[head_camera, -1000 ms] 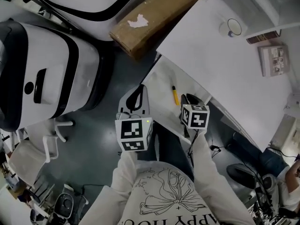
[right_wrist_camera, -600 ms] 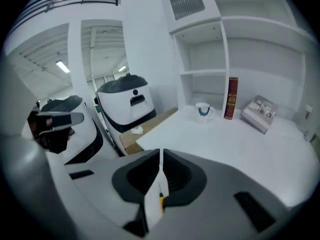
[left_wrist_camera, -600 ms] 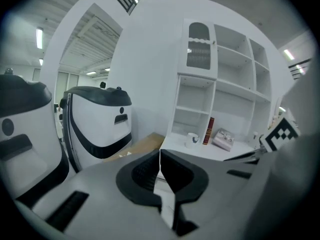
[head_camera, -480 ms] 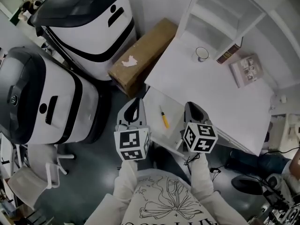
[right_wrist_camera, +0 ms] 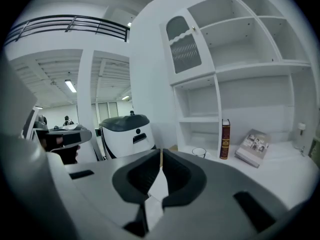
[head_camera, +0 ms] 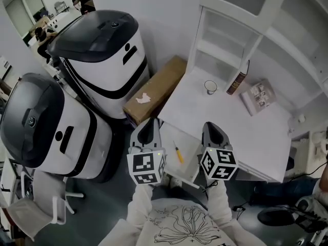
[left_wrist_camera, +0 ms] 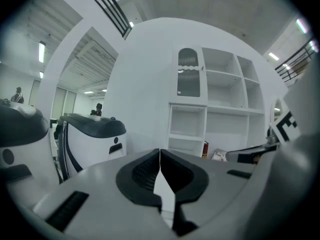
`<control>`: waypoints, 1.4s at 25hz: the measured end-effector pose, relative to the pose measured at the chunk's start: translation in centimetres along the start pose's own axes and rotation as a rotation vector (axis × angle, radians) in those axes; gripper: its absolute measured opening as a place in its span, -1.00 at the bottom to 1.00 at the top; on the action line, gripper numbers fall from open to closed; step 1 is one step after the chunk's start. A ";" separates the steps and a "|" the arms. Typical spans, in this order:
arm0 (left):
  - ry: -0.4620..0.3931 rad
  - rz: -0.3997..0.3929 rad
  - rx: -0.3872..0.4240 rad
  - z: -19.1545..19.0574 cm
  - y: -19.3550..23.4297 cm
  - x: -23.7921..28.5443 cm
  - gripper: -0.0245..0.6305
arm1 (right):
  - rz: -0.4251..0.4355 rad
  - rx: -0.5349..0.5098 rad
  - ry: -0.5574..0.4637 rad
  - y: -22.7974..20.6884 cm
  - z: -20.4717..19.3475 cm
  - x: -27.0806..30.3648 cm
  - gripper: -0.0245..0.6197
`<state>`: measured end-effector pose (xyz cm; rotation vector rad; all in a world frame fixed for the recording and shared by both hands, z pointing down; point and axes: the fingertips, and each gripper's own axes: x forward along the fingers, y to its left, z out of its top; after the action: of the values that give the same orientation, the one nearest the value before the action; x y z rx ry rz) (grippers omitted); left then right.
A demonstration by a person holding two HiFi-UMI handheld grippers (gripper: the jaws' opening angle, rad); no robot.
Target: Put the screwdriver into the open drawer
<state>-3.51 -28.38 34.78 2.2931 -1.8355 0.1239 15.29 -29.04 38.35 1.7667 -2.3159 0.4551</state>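
The yellow-handled screwdriver (head_camera: 178,152) lies in the open white drawer (head_camera: 188,164) that sticks out from under the desk's (head_camera: 230,122) near-left edge. Both grippers are held up above the drawer, pointing towards the shelves. My left gripper (head_camera: 149,127) (left_wrist_camera: 160,156) is to the screwdriver's left, shut with nothing in it. My right gripper (head_camera: 211,129) (right_wrist_camera: 161,156) is to its right; its jaws have just been closing and now meet with nothing between them. Neither touches the screwdriver.
Two big white-and-black machines (head_camera: 102,55) (head_camera: 46,132) stand left of the desk. A long cardboard box (head_camera: 156,88) lies between them and it. On the desk are a cup (head_camera: 210,87), an upright book (head_camera: 237,82) and a booklet (head_camera: 259,97); white shelves (head_camera: 246,29) rise behind.
Both grippers have risen away from the drawer and levelled out towards the shelves. The screwdriver stays in the drawer. The head view has swung up to show more shelves.
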 end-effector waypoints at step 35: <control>-0.069 -0.022 0.022 2.8 -1.5 -2.1 -0.91 | -0.001 0.000 -0.132 0.8 3.4 -1.9 -0.90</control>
<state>-2.72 -26.66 31.50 2.3595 -1.8502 0.0626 15.11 -28.35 34.39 1.8505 -2.4019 0.3486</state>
